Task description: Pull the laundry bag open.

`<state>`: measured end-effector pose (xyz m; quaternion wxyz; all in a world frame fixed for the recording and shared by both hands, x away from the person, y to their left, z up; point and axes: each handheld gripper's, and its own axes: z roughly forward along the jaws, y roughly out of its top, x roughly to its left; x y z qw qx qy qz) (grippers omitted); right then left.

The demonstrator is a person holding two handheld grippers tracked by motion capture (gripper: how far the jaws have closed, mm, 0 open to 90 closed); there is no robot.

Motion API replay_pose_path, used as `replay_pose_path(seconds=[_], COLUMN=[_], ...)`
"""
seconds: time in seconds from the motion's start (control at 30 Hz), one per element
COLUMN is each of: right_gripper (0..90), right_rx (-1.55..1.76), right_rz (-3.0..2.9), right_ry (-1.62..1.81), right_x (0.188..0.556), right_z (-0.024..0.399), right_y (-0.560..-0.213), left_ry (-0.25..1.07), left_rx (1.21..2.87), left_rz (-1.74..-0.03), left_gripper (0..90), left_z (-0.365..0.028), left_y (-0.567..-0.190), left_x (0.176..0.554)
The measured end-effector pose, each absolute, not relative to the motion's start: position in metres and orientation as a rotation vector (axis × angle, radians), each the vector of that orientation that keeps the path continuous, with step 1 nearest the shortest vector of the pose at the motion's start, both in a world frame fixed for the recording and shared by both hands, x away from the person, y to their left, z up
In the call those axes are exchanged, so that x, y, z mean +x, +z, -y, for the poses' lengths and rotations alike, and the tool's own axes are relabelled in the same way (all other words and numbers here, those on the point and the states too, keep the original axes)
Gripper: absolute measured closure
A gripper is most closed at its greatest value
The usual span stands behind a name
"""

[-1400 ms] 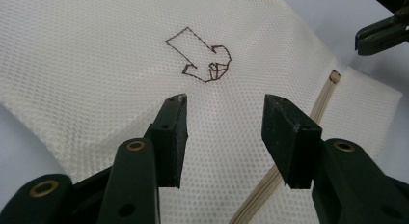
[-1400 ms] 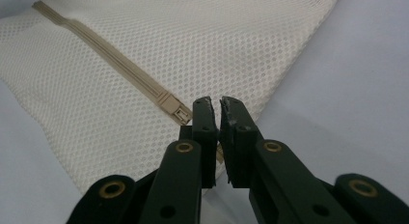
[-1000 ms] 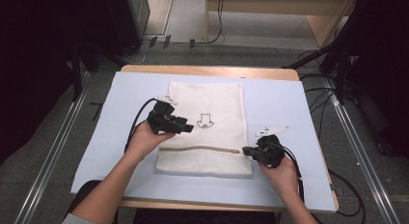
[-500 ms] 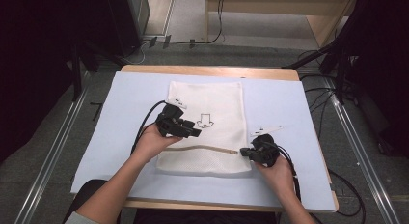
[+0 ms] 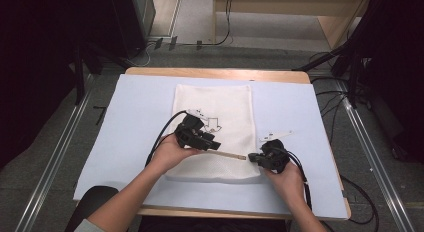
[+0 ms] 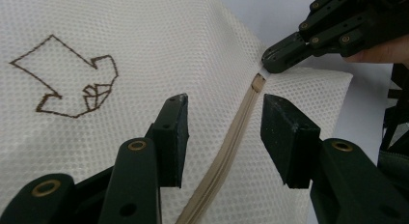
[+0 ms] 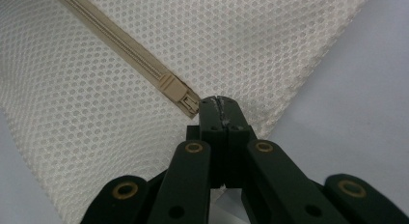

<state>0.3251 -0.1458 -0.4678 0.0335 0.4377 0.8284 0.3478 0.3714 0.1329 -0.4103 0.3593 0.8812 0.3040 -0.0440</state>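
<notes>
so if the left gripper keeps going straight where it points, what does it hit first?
Probably the beige zipper on the white mesh bag, which runs between its open jaws. Farther along that line sits the right gripper, shut at the zipper's end. Depth is hard to judge.

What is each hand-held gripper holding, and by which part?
Right hand-held gripper pinches the mesh bag at the zipper's end; the left holds nothing.
</notes>
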Motion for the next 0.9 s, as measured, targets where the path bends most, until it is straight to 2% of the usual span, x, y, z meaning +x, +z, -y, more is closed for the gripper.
replay_pose_path(seconds=[0.33,0.37,0.57,0.9], right_gripper=[90.0,90.0,90.0,90.0], right_rx=[1.315,1.310,1.282,1.280], right_rz=[-2.544,-2.541,-2.537,-2.537], right_ry=[1.071,1.065,1.056,1.056], right_x=[0.323,0.323,0.322,0.321], right_z=[0.145,0.145,0.144,0.144], right_y=[-0.468,-0.468,-0.468,-0.468], left_ry=[-0.166,-0.172,-0.189,-0.212], left_rx=[2.318,2.308,2.345,2.353], left_rz=[-0.756,-0.765,-0.752,-0.748], left_gripper=[61.6,65.1,71.2,72.4], left_z=[-0.111,-0.108,-0.096,-0.080], left_y=[-0.419,-0.420,-0.425,-0.431], left_x=[0.364,0.363,0.362,0.364])
